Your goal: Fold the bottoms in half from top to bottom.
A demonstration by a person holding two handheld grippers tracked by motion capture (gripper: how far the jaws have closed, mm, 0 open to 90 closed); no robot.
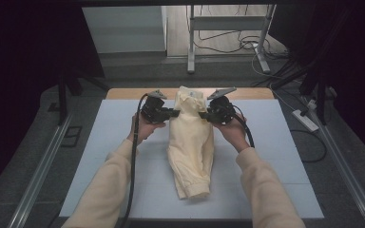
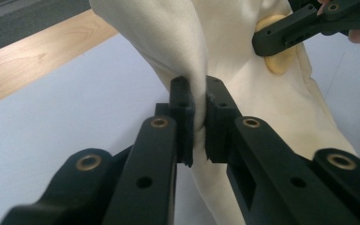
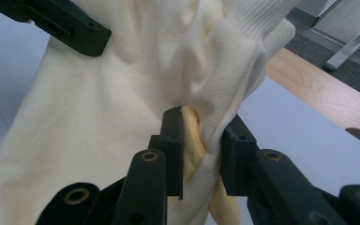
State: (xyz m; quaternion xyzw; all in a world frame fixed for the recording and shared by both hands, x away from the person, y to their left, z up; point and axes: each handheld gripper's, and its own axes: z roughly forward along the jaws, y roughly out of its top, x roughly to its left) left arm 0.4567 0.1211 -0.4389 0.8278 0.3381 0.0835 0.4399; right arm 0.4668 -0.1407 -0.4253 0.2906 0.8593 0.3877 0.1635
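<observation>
A pale yellow sweatshirt (image 1: 190, 147) hangs lengthwise over the middle of the white table mat (image 1: 100, 156), its collar end lifted at the far side. My left gripper (image 1: 173, 113) pinches the garment's left shoulder; its jaws are shut on a thin fold of cloth (image 2: 198, 112). My right gripper (image 1: 203, 114) grips the opposite shoulder, jaws shut on a thicker bunch of fabric (image 3: 201, 140) below the ribbed collar (image 3: 258, 23). The left gripper view also shows the other gripper's finger (image 2: 300, 26) against the cloth; the right gripper view likewise shows the left one's finger (image 3: 65, 26).
The wooden table edge (image 1: 133, 93) runs along the far side of the mat. Metal rails (image 1: 43, 166) flank the table. A power strip (image 1: 305, 119) and cables lie on the floor at the right. A desk frame (image 1: 228, 28) stands beyond.
</observation>
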